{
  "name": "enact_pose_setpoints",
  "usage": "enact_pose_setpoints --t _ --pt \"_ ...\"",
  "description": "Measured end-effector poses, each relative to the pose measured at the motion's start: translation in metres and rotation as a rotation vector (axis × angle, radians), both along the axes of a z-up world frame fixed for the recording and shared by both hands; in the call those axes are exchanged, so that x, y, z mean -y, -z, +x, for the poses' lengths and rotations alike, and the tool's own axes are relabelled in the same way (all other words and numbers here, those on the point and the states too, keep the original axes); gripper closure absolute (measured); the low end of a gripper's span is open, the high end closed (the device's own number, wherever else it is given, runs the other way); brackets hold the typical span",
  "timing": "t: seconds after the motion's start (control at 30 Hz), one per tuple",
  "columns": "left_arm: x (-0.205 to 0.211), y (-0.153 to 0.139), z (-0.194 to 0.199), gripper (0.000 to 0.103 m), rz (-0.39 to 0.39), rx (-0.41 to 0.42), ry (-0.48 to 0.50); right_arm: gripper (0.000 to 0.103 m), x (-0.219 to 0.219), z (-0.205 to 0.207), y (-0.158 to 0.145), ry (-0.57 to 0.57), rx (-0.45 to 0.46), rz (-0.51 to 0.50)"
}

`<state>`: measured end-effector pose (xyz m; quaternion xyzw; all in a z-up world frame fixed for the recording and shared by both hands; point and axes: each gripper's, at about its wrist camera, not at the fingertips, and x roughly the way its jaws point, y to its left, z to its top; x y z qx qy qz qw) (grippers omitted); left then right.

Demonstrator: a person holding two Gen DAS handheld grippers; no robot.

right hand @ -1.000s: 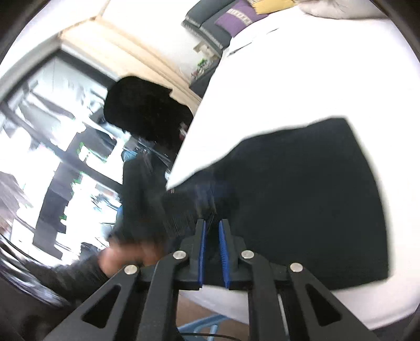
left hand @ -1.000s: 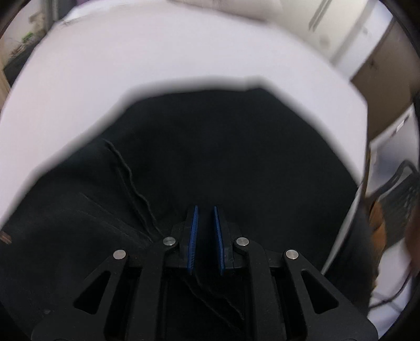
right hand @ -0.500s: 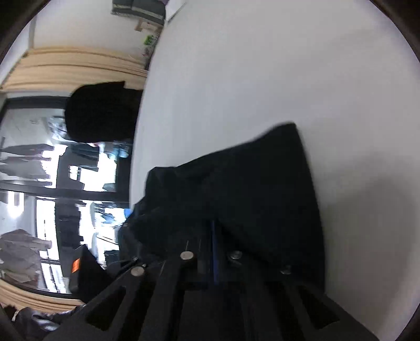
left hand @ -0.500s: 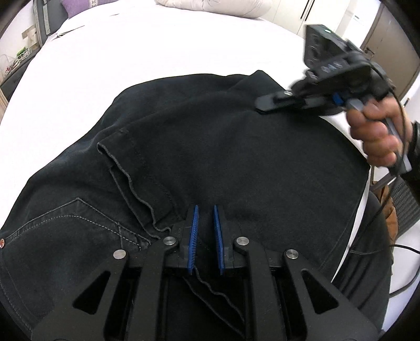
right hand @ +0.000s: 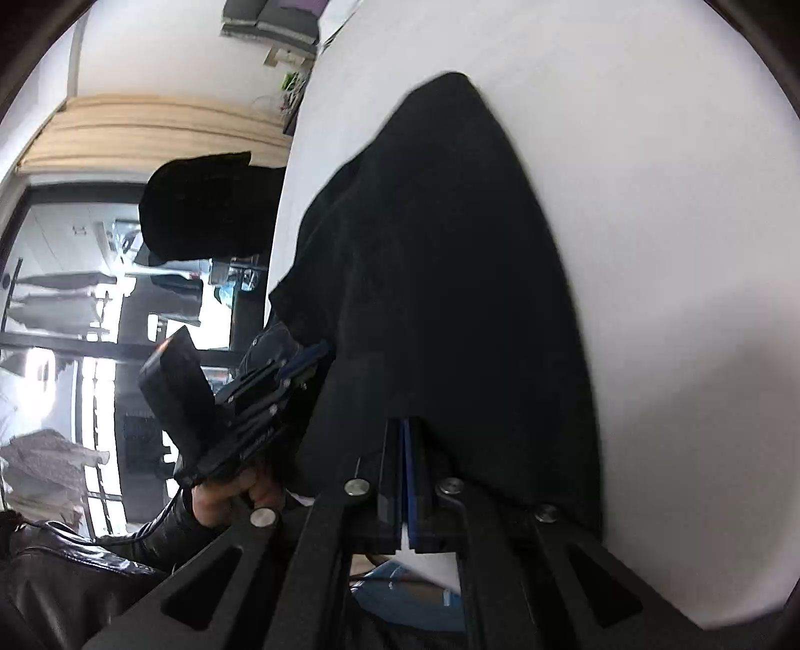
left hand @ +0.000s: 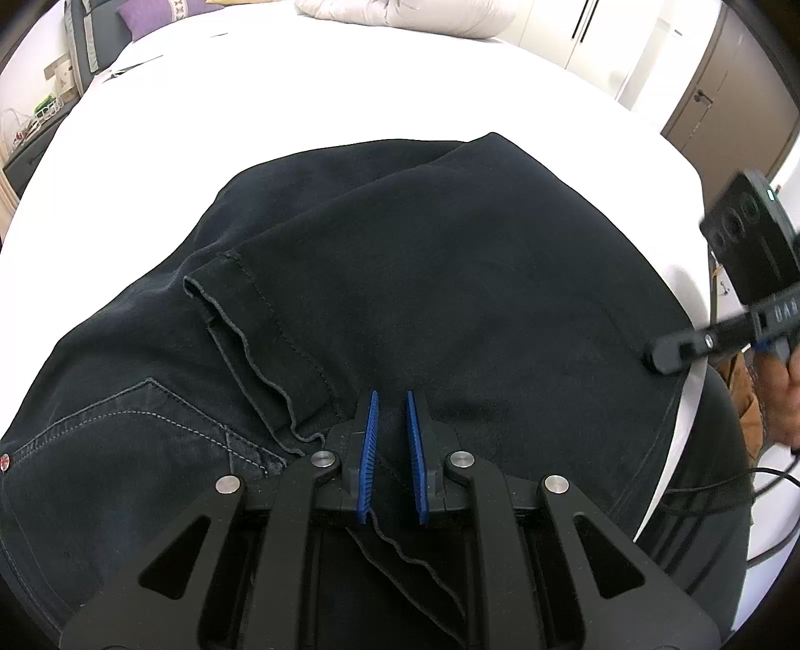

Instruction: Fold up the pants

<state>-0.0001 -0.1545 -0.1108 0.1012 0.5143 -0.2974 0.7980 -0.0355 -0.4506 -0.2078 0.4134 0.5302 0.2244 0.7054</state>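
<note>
Black pants [left hand: 425, 280] lie folded on the white bed [left hand: 300, 90], a hemmed leg end laid across the seat with its pocket stitching. My left gripper [left hand: 390, 415] is low over the near side, its blue pads close together with a wavy cloth edge running between them. In the right wrist view the left gripper [right hand: 305, 357] is pinching the fabric. My right gripper [left hand: 660, 357] rests its tip on the pants' right edge. Seen from its own camera, the right gripper [right hand: 404, 422] has its pads pressed flat together at the border of the pants [right hand: 440, 280], and no cloth shows between them.
Pillows [left hand: 400, 15] and a grey and purple cushion [left hand: 125, 20] lie at the far end of the bed. Brown doors [left hand: 725, 100] stand at the right. A cable [left hand: 725, 490] hangs off the bed's right side. A person's dark sleeve [right hand: 75, 575] is at the left.
The right gripper came down from above the far right part of the pants to their right edge, rolled, and its pads closed together. The left gripper kept its pinch and barely shifted.
</note>
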Motion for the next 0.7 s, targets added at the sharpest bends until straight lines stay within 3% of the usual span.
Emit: enact_pose_setpoints --t 0.17,0.27,0.33,0.4,0.43,0.53,0.7 --pt "-0.001 0.000 0.001 0.091 -0.003 -0.001 0.001 0.103 0.011 -0.022 0.012 0.106 0.012 0.088" --pt "-0.002 0.000 0.000 0.091 -0.009 -0.001 0.000 0.103 0.009 -0.032 0.003 0.127 0.027 0.060" --pt "-0.001 -0.004 -0.001 0.091 -0.009 0.007 0.000 0.093 0.003 -0.038 -0.011 0.131 0.046 0.027" --pt "-0.003 -0.008 -0.003 0.091 -0.010 0.019 -0.003 0.058 -0.005 -0.045 -0.029 0.123 0.085 0.006" --pt "-0.004 -0.012 -0.004 0.091 -0.013 0.020 -0.008 0.052 -0.011 -0.047 -0.041 0.113 0.114 -0.002" --pt "-0.016 -0.024 -0.008 0.091 -0.047 0.002 -0.030 0.049 -0.027 -0.042 -0.071 0.099 0.208 -0.002" --pt "-0.072 -0.068 -0.023 0.091 -0.184 0.024 -0.115 0.049 -0.060 -0.005 -0.102 0.045 0.333 0.036"
